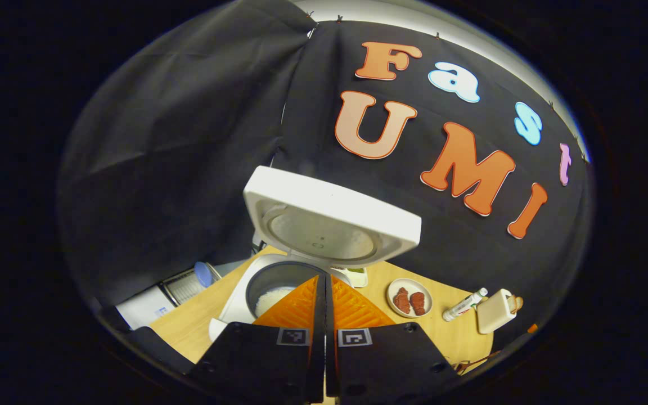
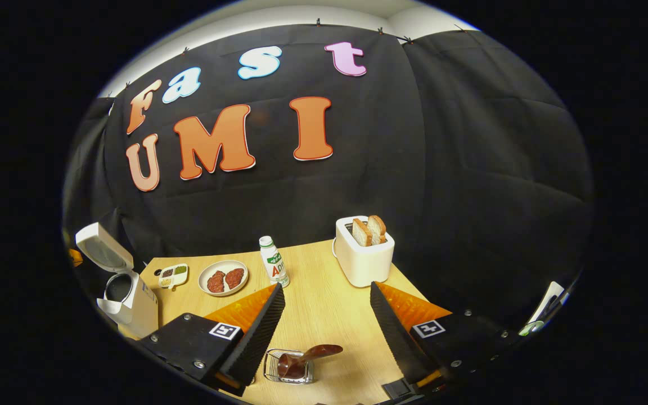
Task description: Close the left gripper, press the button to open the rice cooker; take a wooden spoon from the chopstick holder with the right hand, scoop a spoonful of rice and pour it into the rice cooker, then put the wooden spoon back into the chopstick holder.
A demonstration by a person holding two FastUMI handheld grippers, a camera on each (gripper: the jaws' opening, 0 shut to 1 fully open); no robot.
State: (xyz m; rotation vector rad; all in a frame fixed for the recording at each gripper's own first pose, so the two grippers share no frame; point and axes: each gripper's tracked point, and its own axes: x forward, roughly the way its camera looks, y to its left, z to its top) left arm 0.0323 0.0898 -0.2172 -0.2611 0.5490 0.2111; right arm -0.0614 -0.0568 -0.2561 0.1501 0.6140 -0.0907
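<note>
The white rice cooker [image 1: 245, 298] stands with its lid [image 1: 329, 222] raised, and white rice lies in its dark inner pot [image 1: 270, 295]. My left gripper [image 1: 327, 281] is shut, empty, just above the cooker's front rim. In the right gripper view the cooker [image 2: 127, 298] sits at the far left with its lid up. My right gripper [image 2: 327, 298] hangs open above the table, and below it a dark wooden spoon [image 2: 310, 355] rests in the wire chopstick holder [image 2: 289, 367], untouched.
On the wooden table [image 2: 324, 281] stand a white toaster [image 2: 364, 250] with two bread slices, a small white bottle [image 2: 273, 260], a plate of red meat pieces [image 2: 223, 277] and a small sauce tray [image 2: 172, 275]. White and metal items [image 1: 180, 287] lie left of the cooker.
</note>
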